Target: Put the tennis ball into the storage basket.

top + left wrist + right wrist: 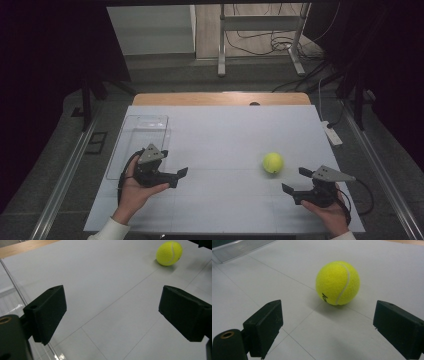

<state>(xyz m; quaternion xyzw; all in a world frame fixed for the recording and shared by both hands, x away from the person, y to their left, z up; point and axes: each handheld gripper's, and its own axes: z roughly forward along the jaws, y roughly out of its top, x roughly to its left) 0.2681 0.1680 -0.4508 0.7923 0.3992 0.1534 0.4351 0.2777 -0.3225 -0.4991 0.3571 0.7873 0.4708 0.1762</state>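
Both grippers stand wide open with nothing between their jaws. My right gripper (298, 180) sits at about four o'clock on the white table sheet (225, 135), held in the person's right hand (327, 212), jaws pointing toward ten o'clock. My left gripper (179, 177) sits at about eight o'clock, held in the left hand (135, 192), jaws pointing across toward three o'clock.

From the right gripper view I see the yellow tennis ball (337, 283) resting on the sheet just ahead of the spread jaws, roughly centred between them at twelve o'clock, not touching either pad; black lettering shows low on its left side and a white seam curves down its front. In the high view the ball (273, 163) lies right of the table's middle, near the right gripper at its ten o'clock and well apart from the left one.

From the left gripper view the ball (169, 253) appears far off at about one o'clock, beyond the right-hand jaw.

A clear plastic box (142, 131) lies on the sheet's left side, at twelve o'clock from the left gripper and just beside it; I cannot tell whether they touch. I see nothing in the box.
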